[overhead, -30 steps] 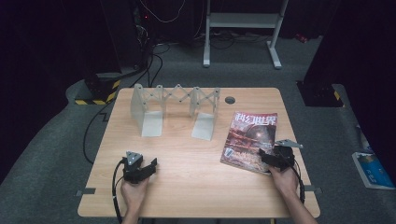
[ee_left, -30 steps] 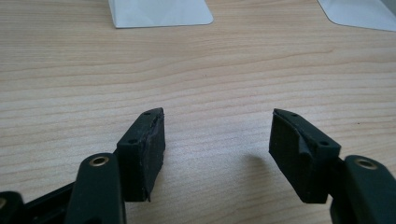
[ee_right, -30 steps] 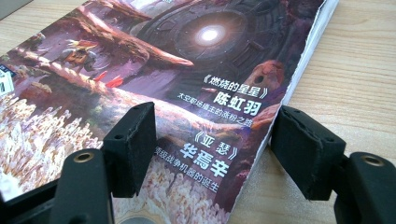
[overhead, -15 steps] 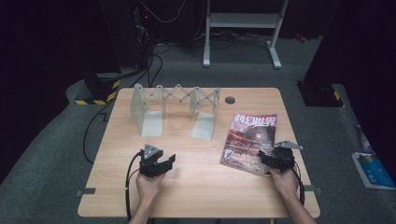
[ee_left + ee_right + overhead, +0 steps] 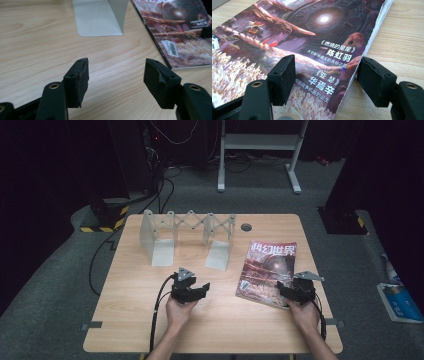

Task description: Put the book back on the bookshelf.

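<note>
One magazine (image 5: pixel 267 272), one expanding metal book rack (image 5: pixel 186 237) and two hand-held grippers occupy a rectangular wooden table (image 5: pixel 125 320) with a pale, straight-grained top. The magazine is a thin, glossy, rectangular softcover with a reddish-brown illustrated cover, white Chinese lettering and a barcode label near one corner. It lies flat on the right half of the table, cover up; its long axis runs from the near edge toward the far edge, slightly tilted, with the title end away from the person. The rack consists of two grey L-shaped sheet-metal plates joined by a scissor lattice and stands upright at the far left-centre. A small round dark grommet (image 5: pixel 246 227) sits in the tabletop beyond the magazine. The left gripper (image 5: pixel 197 290) rests over bare wood near the table's middle, its two black, matte, blocky jaws spread wide with nothing between them. The right gripper (image 5: pixel 285 290) is at the magazine's near right corner, jaws likewise wide apart, straddling that corner without clamping it.
</note>
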A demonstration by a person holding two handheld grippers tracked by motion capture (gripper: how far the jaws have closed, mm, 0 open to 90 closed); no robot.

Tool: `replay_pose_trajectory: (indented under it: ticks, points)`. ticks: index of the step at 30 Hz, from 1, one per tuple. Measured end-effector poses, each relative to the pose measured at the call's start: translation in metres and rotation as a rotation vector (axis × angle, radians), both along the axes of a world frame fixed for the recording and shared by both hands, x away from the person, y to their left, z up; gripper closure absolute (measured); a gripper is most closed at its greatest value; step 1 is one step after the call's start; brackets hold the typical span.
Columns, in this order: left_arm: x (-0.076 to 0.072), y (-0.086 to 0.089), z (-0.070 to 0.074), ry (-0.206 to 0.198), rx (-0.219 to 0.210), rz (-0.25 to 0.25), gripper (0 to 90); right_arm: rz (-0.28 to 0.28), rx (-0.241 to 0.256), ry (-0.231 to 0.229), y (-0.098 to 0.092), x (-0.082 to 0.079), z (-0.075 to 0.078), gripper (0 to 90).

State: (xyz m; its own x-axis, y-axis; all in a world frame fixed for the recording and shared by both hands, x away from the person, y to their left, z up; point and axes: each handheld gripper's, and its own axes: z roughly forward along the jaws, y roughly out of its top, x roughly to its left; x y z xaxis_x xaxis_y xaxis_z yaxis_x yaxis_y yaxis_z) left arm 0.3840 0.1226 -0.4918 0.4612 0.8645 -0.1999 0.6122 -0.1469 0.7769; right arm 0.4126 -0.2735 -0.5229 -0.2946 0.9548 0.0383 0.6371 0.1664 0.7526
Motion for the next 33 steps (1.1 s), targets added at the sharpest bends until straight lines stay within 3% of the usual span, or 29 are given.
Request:
replay_pose_trajectory:
  ticks: [5,9,15,20,25,33]
  points:
    - [0.008,-0.021,0.002,0.01,0.027,-0.03,35.9,0.001,0.001,-0.002,0.0,0.0,0.0,31.7]
    - [0.011,-0.034,0.001,0.009,-0.005,-0.045,36.2,0.001,0.002,-0.001,0.0,0.0,0.0,31.7]
    - [0.019,-0.063,0.0,0.021,0.036,-0.103,36.3,0.002,-0.001,-0.002,0.0,0.0,0.0,31.7]
    - [0.024,-0.078,-0.003,0.024,0.012,-0.112,35.9,0.002,-0.002,-0.002,0.0,0.0,0.0,31.7]
    - [0.033,-0.1,-0.01,0.046,0.057,-0.148,35.5,0.002,-0.003,-0.003,0.0,0.0,0.0,31.7]
    - [0.041,-0.12,-0.015,0.052,0.04,-0.154,35.9,-0.002,-0.005,-0.001,0.001,0.0,0.0,31.8]
